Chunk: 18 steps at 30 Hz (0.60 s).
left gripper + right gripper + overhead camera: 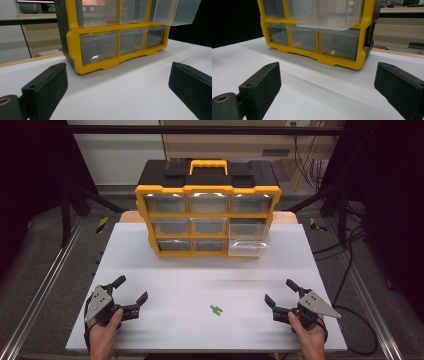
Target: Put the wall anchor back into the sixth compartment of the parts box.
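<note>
A yellow and black organiser [207,215] with clear drawers stands at the back middle of the white table [150,270]. Its middle right drawer [248,242] is pulled out. A small green part [216,309] lies on the table in front, between the two hands. My left gripper [133,290] rests near the front left, open and holding nothing. My right gripper [280,292] rests near the front right, also open with nothing between its fingers. The organiser [112,37] faces the wide-set jaws in the left gripper view, and the organiser [317,30] with the pulled-out drawer [327,13] shows in the right gripper view.
Metal frame rails [45,285] run along both sides of the table. Cables [350,270] trail on the floor at the right. A wooden board edge [290,217] shows behind the table.
</note>
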Each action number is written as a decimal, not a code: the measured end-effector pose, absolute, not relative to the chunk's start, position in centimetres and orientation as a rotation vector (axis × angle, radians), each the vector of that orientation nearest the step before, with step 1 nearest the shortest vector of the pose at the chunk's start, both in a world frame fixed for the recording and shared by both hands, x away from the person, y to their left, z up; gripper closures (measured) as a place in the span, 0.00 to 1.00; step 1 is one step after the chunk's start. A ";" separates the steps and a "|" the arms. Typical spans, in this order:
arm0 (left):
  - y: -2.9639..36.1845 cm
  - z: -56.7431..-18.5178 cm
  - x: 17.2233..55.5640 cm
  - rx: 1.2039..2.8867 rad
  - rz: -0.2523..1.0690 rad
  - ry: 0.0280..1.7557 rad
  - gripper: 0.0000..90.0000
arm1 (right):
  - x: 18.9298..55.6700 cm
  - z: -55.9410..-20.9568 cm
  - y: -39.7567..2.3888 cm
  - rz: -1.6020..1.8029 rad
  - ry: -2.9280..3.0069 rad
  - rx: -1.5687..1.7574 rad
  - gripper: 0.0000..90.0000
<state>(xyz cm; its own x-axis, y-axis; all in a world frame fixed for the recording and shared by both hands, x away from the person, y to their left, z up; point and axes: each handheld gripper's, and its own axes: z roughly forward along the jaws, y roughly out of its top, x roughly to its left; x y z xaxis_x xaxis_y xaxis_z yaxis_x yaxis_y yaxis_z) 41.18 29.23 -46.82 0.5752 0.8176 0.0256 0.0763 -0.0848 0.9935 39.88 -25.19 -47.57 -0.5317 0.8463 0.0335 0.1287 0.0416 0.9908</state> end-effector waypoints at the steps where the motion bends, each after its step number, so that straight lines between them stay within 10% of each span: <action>1: 29.2 -46.8 41.2 1.549 0.736 0.782 0.02 | 39.9 -47.6 -25.1 1.539 1.731 0.990 0.08; 18: 28.2 -46.6 41.4 1.588 0.732 0.742 0.02 | 40.2 -45.8 -21.1 1.411 1.903 0.985 0.10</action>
